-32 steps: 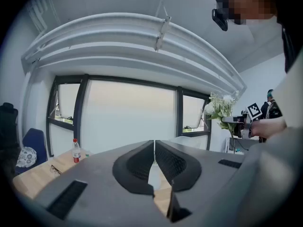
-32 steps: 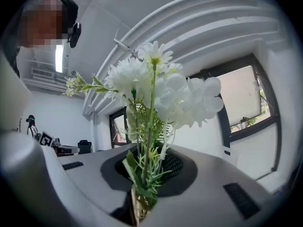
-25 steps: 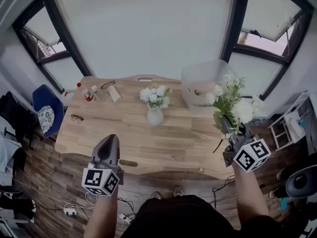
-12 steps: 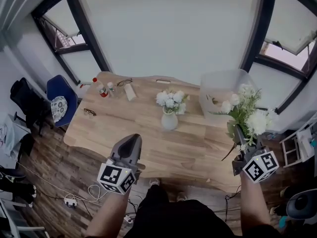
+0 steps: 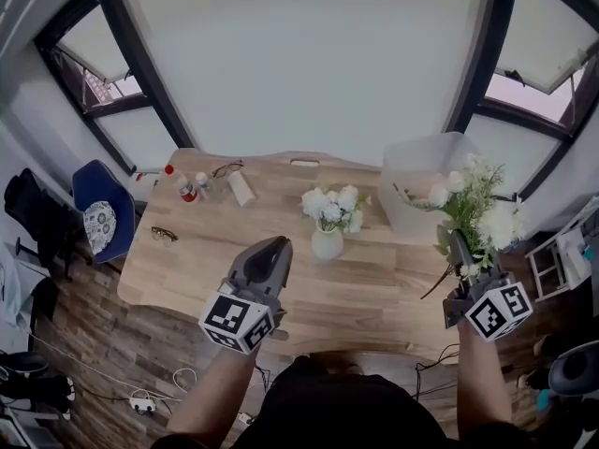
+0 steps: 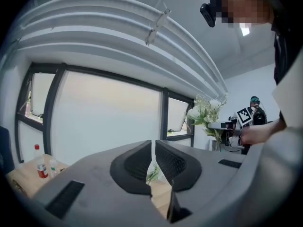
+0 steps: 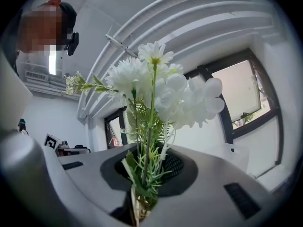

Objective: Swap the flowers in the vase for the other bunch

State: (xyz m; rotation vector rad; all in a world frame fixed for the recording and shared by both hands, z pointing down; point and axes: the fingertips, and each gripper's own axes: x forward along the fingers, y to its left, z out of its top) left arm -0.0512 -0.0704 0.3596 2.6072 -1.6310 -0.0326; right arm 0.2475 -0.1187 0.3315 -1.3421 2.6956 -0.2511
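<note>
A small white vase (image 5: 327,243) stands mid-table holding a bunch of white flowers (image 5: 335,207). My right gripper (image 5: 460,247) is shut on the stems of a second bunch of white flowers with green leaves (image 5: 477,210), held upright over the table's right end; that second bunch (image 7: 156,89) fills the right gripper view. My left gripper (image 5: 271,249) is shut and empty, hovering near the table's front edge, to the left of the vase. In the left gripper view its jaws (image 6: 152,162) meet with only a thin slit, and the held bunch (image 6: 204,113) shows at right.
The wooden table (image 5: 197,260) carries a clear plastic box (image 5: 421,181) at back right, small bottles (image 5: 187,188), a white card (image 5: 241,188) and two pairs of glasses (image 5: 164,235) at left. A blue chair (image 5: 98,218) stands left of the table. Windows line the wall behind.
My left gripper has moved right and forward toward the vase. The right gripper with its bunch has shifted slightly, still upright. The head view has shifted as well.
</note>
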